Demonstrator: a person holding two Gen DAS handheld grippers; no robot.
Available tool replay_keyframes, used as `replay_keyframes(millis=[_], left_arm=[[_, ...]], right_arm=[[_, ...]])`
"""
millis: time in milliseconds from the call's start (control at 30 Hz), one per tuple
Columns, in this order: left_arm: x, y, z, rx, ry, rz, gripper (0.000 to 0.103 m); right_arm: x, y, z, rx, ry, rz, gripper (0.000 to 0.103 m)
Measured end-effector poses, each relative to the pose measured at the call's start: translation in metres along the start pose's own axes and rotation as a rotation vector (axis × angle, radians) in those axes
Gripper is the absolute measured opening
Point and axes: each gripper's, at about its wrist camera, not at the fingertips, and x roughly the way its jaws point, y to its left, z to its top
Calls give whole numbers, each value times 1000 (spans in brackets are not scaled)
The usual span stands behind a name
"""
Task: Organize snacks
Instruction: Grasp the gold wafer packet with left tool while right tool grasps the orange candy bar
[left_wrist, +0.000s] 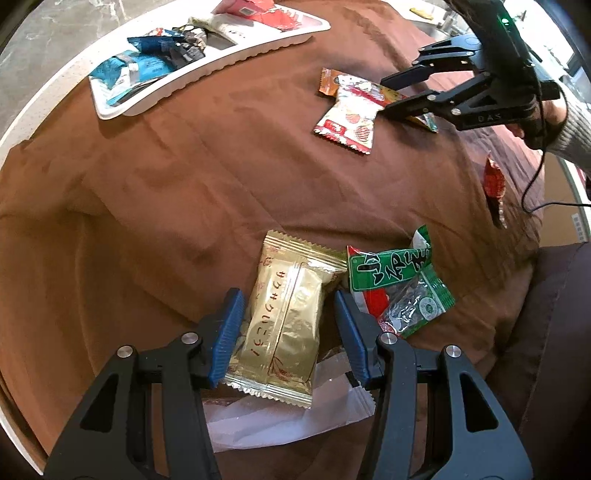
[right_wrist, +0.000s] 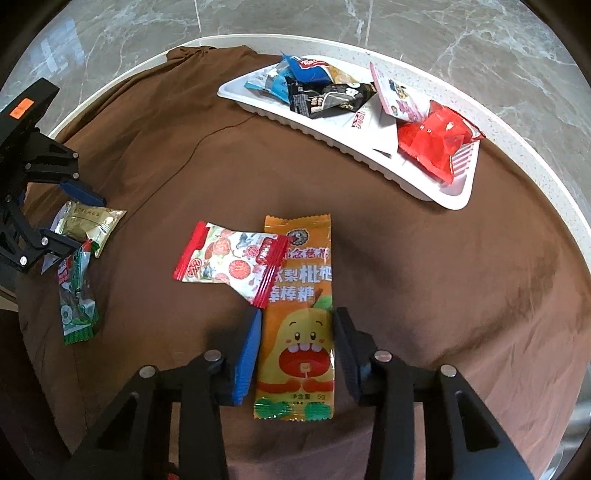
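Observation:
My left gripper (left_wrist: 286, 306) is open, its blue pads on either side of a gold snack packet (left_wrist: 286, 325) that lies on the brown cloth over a clear wrapper (left_wrist: 295, 410). A green and red packet (left_wrist: 399, 291) lies just right of it. My right gripper (right_wrist: 297, 325) is open, its fingers straddling an orange pear-print packet (right_wrist: 299, 317). A red and white candy packet (right_wrist: 232, 264) overlaps that packet's upper left. The white tray (right_wrist: 332, 136) holds several snacks at the far side. In the left wrist view the right gripper (left_wrist: 388, 94) sits over the orange packet.
A brown cloth (left_wrist: 184, 184) covers the round white-rimmed table (right_wrist: 554, 184). A small red wrapped candy (left_wrist: 495, 184) lies near the cloth's right edge. A cable (left_wrist: 535, 192) trails from the right gripper. Marble floor lies beyond the table.

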Motion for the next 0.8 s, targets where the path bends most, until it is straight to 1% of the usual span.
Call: replay_keyframes(millis=[67, 100, 133, 167, 333, 533, 667, 800], left_arm=[[-1, 0, 0, 1, -5, -23, 47], [-2, 0, 1, 2, -12, -30, 44], [-3, 1, 2, 1, -16, -48, 36], [-4, 1, 2, -3, -21, -66, 35], [-5, 6, -1, -41, -30, -82, 32], [-10, 18, -5, -73, -51, -107, 31], [-18, 23, -5, -106, -86, -121, 31], [-27, 31, -3, -166, -122, -157, 31]], right_arm=[[-1, -3, -1, 21, -2, 16, 38], [-2, -6, -1, 38, -8, 24, 37], [-3, -9, -1, 59, -10, 33, 36], [-4, -13, -3, 82, -14, 48, 36], [-12, -32, -10, 193, -43, 95, 36], [-23, -44, -21, 290, -79, 146, 36], [-29, -49, -28, 345, -102, 183, 36], [-34, -51, -30, 397, -129, 220, 36]])
